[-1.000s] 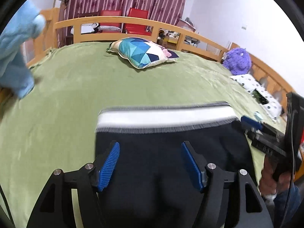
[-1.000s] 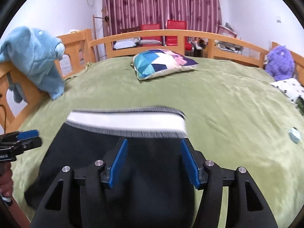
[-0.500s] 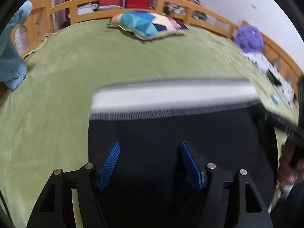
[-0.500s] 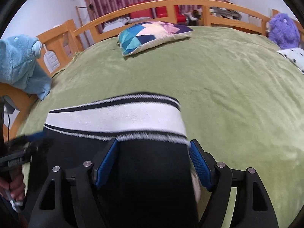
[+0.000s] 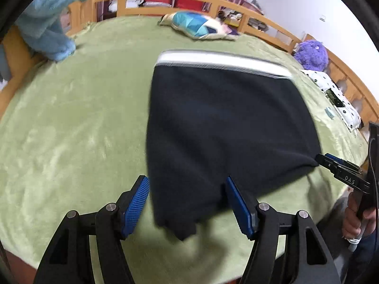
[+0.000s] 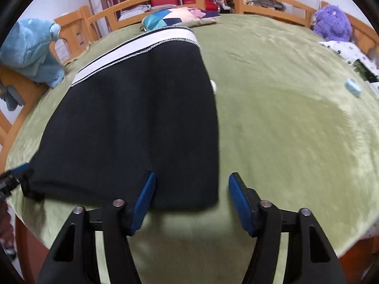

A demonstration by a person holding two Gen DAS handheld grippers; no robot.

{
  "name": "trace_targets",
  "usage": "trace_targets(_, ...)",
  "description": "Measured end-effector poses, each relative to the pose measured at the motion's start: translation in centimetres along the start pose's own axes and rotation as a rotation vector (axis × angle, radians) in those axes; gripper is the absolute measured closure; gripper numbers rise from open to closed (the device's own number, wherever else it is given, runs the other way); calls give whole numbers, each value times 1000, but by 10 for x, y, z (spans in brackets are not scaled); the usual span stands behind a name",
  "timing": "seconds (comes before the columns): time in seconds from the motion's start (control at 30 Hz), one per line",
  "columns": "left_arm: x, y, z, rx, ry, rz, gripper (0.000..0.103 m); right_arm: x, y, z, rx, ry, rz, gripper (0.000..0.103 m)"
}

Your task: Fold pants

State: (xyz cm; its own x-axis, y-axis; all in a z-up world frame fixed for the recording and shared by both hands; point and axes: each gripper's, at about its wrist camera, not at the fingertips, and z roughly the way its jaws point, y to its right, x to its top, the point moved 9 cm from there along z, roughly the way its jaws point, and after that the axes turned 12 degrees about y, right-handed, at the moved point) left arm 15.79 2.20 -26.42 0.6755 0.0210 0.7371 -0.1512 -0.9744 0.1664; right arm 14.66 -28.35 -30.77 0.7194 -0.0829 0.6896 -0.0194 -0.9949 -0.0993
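Both cameras now sit back from the pants (image 5: 227,127), more of the dark cloth showing than a second ago and the hem corners near the jaws rather than under them; left gripper (image 5: 187,203) is spread, blue pads straddling the near left corner of the cloth with no squeeze visible, so open, not holding; right gripper (image 6: 190,201) straddles the near right corner, jaws closing, left pad over the cloth and right pad over bare blanket, no pinch yet; one at each near corner probably sets up lifting that edge toward the waistband (image 6: 139,45); pants lie flat, already folded to a single panel, on the green blanket of the bed (image 5: 71,118), white-striped waistband at the far end; beyond, patchwork pillow (image 5: 199,27), blue plush (image 6: 30,49) on the wooden rail, purple plush (image 6: 331,23) far right; only readable writing is "DAS" on the right gripper's body in the left view; no label legible on the pants.
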Motion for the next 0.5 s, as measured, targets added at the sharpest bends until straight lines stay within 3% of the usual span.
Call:
trace_targets(0.17, 39, 41, -45, 21, 64, 76, 37, 37, -26, -56, -17, 107, -21, 48)
trace_targets(0.3, 65, 70, -83, 23, 100, 74, 29, 74, -52, -102, -35, 192, -40, 34)
trace_targets(0.5, 80, 101, -138, 52, 183, 107, 16, 102, -76, -158, -41, 255, -7, 25)
